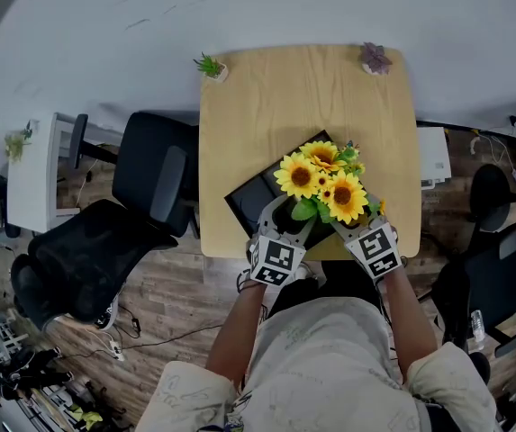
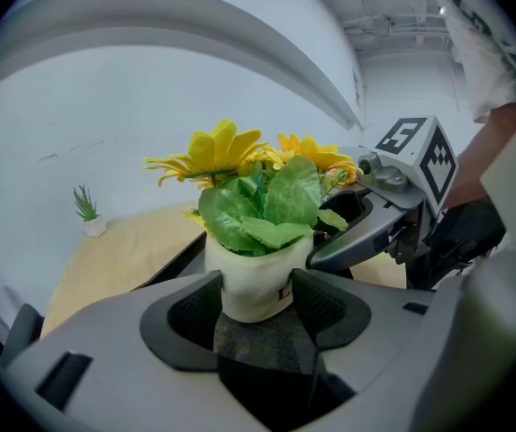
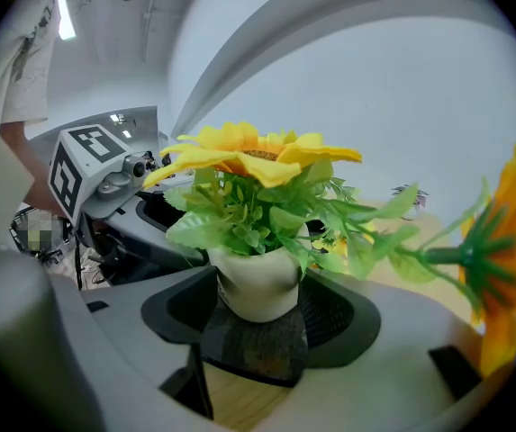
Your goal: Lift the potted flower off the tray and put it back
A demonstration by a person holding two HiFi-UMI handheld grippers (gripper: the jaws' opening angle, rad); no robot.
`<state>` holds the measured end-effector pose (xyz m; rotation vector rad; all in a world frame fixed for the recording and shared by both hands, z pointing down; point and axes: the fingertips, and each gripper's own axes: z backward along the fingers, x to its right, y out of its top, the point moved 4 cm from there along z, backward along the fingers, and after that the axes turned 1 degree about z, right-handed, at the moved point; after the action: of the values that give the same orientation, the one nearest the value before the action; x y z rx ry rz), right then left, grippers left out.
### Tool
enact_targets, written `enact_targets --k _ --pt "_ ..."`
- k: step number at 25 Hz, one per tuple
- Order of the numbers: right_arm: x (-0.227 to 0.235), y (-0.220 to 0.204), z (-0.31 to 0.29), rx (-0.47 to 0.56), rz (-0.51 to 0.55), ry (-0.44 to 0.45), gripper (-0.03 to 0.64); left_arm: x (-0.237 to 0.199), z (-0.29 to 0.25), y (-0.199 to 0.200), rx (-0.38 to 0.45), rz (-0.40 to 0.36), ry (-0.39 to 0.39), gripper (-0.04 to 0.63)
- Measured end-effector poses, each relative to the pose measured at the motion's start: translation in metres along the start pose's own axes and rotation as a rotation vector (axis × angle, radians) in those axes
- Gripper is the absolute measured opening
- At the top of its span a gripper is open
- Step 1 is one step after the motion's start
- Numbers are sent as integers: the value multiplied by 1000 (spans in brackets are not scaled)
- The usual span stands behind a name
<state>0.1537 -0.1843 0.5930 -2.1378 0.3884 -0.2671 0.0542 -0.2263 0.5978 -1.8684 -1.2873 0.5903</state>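
The potted flower, yellow sunflowers with green leaves in a small white pot, is over the near right part of the black tray on the wooden table. My left gripper holds the pot from the left and my right gripper from the right. In the left gripper view the pot sits between my left gripper's dark pads, touching both. The right gripper view shows the pot wedged in my right gripper the same way. Whether the pot's base touches the tray is hidden.
A small green plant and a purple succulent stand at the table's far corners. Black office chairs crowd the left side beside a white cabinet. Another chair is at the right.
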Motion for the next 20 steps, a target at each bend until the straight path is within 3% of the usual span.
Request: enact_targets --k 20 --pt "-9 23 14 77 42 -24 287 -3 23 19 56 -42 37 252"
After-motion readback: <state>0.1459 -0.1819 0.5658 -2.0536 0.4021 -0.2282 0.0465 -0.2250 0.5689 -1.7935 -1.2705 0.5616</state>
